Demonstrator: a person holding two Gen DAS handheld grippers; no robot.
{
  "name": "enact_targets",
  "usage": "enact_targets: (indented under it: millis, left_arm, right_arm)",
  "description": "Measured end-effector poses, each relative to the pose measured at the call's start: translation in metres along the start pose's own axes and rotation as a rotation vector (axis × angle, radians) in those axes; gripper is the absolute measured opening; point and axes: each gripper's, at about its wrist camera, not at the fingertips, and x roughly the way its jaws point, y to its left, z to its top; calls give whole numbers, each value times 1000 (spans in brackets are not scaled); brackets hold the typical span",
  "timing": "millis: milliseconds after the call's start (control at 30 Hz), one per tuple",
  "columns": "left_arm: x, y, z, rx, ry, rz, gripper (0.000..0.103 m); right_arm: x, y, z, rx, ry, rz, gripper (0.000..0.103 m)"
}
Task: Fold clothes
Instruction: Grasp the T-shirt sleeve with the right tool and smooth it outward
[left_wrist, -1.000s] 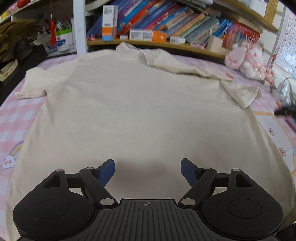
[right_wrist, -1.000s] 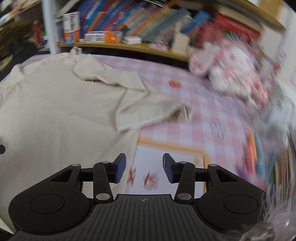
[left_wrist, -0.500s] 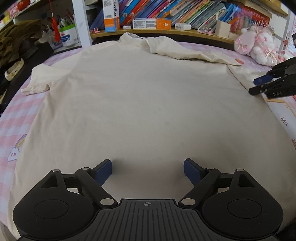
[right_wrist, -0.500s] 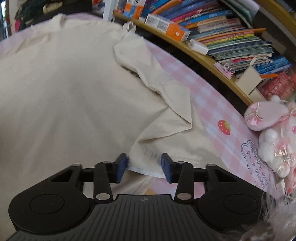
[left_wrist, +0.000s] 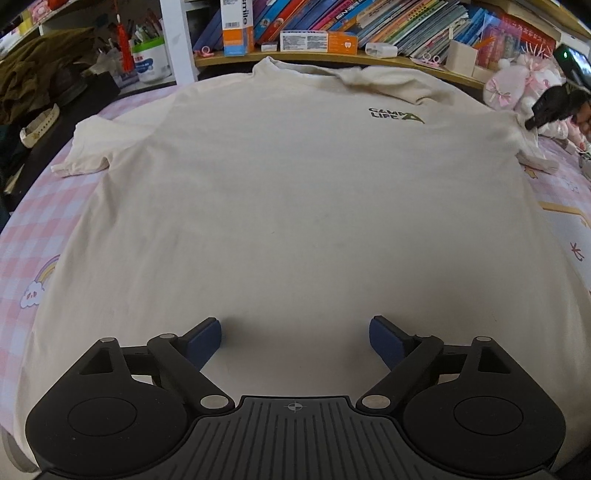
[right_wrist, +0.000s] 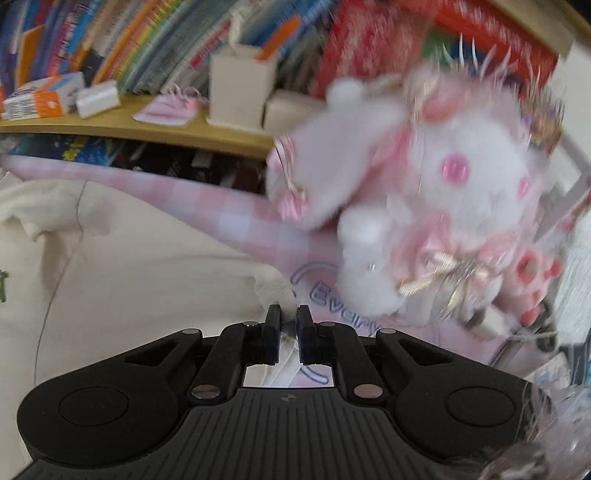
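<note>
Cream T-shirt (left_wrist: 288, 206) spread flat, chest logo up, its sleeve edge pinched in right claw (right_wrist: 288, 326)

plush toy (right_wrist: 424, 206): smeared by motion blur, face and ribbons indistinct
books (right_wrist: 155, 40): blurred, titles unreadable
printed word on sheet (right_wrist: 343, 310): partly covered by plush toy and gripper
right gripper (right_wrist: 287, 325): fabric pinched between pads, contact mostly hidden
right gripper, left view (left_wrist: 554, 107): dark blur near frame edge, jaws unresolvable
T-shirt (left_wrist: 295, 206): hem hidden behind left gripper (left_wrist: 294, 334) body
T-shirt logo (right_wrist: 3, 291): cut off at left edge
</note>
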Motion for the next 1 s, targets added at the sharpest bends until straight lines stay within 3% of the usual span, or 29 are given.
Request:
enact_targets:
  millis: [100,200,267,300,400,500,667,767,833,933,1000]
  left_arm:
    - [1,0,0,2,2,0,94]
    - [2,1,1,6,8,-3,95]
    - [2,2,1,8,6,-5,95]
    - [2,3,0,8,4,-5,95]
    - [3,1,-1,5,-1,-3,97]
    - [4,0,1,4,2,-1,98]
    - [5,-1,4,-7,11,6,98]
    - [5,-2,5,-13,21,19,98]
    - [3,-2,4,-13,23,30,98]
    - [-3,-2,1,-12,23,37,98]
    - [-6,-1,-2,-13,26,39,98]
  right_arm:
    - [6,1,-5,2,-5,-28,10]
    - [2,3,-3,-20,13,-150,7]
    - [-5,6,-5,-78,-8,-215,9]
    - [-12,7,-6,-83,-32,-202,15]
    - [-40,22,-1,-106,-126,-46,21]
    - [-52,63,9,-192,-169,136,23]
    - [-34,156,27,-267,-71,517,23]
    - [-16,202,40,-307,-12,657,22]
    - [4,218,55,-302,-18,611,19]
    - [26,199,93,-110,-119,373,15]
    - [24,174,108,10,-182,311,16]
